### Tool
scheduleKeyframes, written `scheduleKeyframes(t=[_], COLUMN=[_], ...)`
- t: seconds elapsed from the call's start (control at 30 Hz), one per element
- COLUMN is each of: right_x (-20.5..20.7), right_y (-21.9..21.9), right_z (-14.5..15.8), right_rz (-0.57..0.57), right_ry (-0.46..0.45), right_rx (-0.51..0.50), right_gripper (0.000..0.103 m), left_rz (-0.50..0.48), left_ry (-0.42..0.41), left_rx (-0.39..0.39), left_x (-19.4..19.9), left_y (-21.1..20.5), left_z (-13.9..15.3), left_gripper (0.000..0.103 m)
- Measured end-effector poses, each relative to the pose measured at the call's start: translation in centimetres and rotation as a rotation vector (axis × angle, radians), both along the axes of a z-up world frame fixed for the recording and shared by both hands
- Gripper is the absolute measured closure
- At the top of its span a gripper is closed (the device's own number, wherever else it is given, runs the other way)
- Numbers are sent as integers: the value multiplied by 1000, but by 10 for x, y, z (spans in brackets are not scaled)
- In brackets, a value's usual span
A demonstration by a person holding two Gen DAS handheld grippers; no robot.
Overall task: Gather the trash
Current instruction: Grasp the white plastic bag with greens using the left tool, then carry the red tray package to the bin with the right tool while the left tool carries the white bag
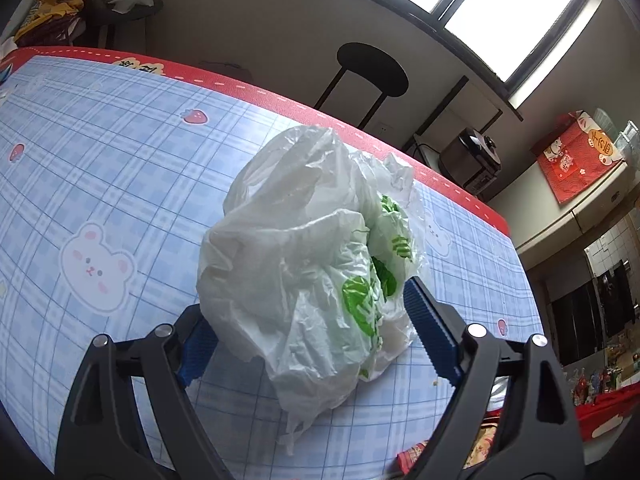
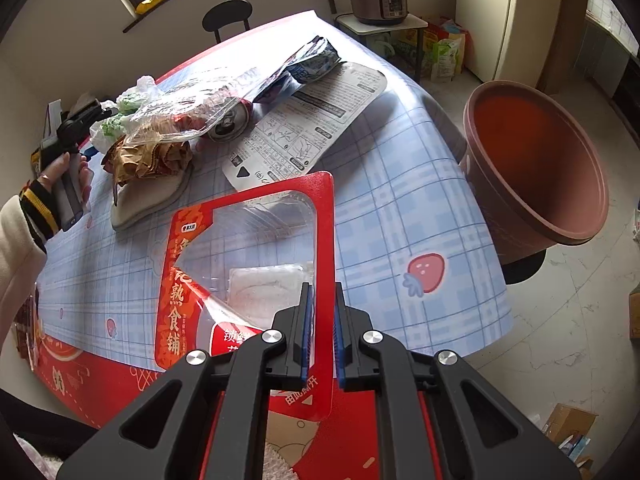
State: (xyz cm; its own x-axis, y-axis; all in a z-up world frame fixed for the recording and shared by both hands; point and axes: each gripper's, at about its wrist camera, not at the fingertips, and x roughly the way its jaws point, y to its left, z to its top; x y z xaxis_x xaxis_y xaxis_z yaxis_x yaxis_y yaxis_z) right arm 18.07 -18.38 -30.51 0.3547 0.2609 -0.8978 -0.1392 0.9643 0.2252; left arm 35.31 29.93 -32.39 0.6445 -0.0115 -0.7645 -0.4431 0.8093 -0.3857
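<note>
A: Spreading across both views is the blue plaid tablecloth with bears and strawberries (image 1: 120, 168); beside its edge stands a brown round plastic bin (image 2: 536, 168).

B: And the trash?

A: The crumpled white plastic bag with green print (image 1: 304, 264) lies on the cloth between the left gripper (image 1: 308, 324)'s wide-spread jaws; whether the pads press it, I cannot tell. The right gripper (image 2: 322, 336) pinches the red windowed food package (image 2: 248, 272).
</note>
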Motion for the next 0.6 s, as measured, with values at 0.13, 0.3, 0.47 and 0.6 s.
scheduleKeyframes(t=[0.13, 0.3, 0.47, 0.6], right_x=[-2, -2, -4, -3], right_y=[-5, -6, -10, -22], right_z=[3, 13, 29, 44], right_rz=[-15, -14, -21, -46], right_ry=[-10, -43, -89, -136], right_rx=[5, 28, 71, 104], right_gripper=[92, 92, 92, 92], left_rz=[-4, -53, -59, -59], left_ry=[53, 65, -13, -77], left_rx=[16, 107, 129, 146], left_x=[4, -26, -82, -126], left_y=[0, 1, 14, 10], left_z=[-4, 16, 60, 103], left_gripper=[58, 73, 76, 76])
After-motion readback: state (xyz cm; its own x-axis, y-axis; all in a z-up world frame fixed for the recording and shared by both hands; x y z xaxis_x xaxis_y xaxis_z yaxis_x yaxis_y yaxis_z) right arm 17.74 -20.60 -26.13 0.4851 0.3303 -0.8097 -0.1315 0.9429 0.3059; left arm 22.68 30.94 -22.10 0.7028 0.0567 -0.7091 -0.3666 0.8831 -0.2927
